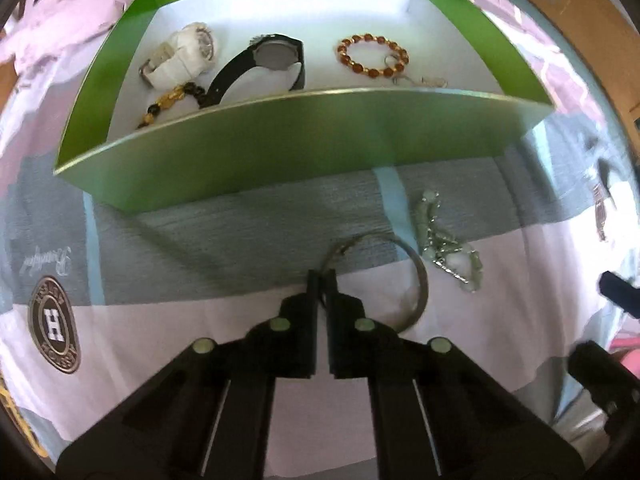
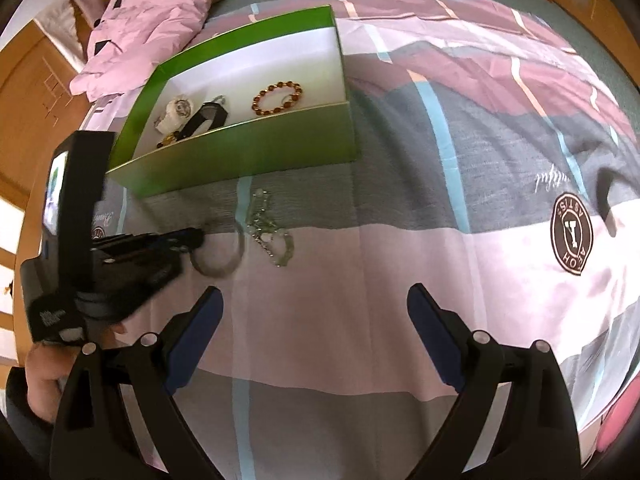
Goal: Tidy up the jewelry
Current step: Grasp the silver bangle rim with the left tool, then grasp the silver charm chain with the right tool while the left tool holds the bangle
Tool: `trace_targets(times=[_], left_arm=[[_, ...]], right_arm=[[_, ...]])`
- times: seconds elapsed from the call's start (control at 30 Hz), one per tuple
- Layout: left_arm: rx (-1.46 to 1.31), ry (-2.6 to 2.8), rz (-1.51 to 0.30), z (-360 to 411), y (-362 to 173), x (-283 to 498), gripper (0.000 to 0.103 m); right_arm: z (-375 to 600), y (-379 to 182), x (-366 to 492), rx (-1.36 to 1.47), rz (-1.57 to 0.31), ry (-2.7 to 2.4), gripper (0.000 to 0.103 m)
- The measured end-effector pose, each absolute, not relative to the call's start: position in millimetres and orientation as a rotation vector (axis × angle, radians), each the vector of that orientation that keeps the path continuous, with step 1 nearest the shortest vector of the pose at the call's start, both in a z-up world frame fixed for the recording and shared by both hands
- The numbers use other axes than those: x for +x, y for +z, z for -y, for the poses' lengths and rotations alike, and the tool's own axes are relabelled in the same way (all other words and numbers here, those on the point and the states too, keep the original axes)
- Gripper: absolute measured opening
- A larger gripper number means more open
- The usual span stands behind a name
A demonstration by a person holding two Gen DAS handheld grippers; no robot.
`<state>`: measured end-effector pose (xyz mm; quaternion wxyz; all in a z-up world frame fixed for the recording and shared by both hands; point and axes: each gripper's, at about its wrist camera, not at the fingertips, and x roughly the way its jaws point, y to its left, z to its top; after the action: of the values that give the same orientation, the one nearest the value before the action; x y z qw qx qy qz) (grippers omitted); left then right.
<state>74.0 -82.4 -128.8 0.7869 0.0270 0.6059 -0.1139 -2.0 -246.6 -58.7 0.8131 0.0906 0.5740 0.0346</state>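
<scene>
On the patterned bedspread lies a thin silver bangle [image 1: 421, 280], and my left gripper [image 1: 322, 276] is shut on its rim, pointing steeply down. Just right of the bangle lies a pale green beaded chain [image 1: 448, 244]. Beyond them stands a green box [image 1: 304, 140] with a white inside. It holds a white watch [image 1: 188, 56], a black watch [image 1: 272, 60], an amber bead bracelet [image 1: 372, 56] and a yellow-and-black bead string [image 1: 172, 98]. In the right wrist view my right gripper [image 2: 315, 291] hangs open and empty over the bedspread, nearer than the bangle [image 2: 224, 266] and the left gripper [image 2: 198, 236].
A crumpled pink cloth [image 2: 152, 20] lies behind the box [image 2: 240, 160] at the far left. Round brown logo patches [image 2: 570, 236] mark the bedspread. Wooden furniture [image 2: 32, 80] borders the bed on the left. A hand [image 2: 44, 376] holds the left gripper.
</scene>
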Motion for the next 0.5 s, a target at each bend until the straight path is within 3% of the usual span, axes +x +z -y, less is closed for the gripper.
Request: trace_targets(times=[0.3,0.5], left_arm=[[0.042,-0.258,-1.221,48.5,-80.6,42.9,0.004],[-0.045,-0.193,-1.295,-5.3,-111.5,31.5,0.003]], right_arm=[[246.4,-61.0,2.7,0.181,-1.208,0.054,0.093],[232.0,-70.8,13.8,0.162,-1.223,0.076,0.093]])
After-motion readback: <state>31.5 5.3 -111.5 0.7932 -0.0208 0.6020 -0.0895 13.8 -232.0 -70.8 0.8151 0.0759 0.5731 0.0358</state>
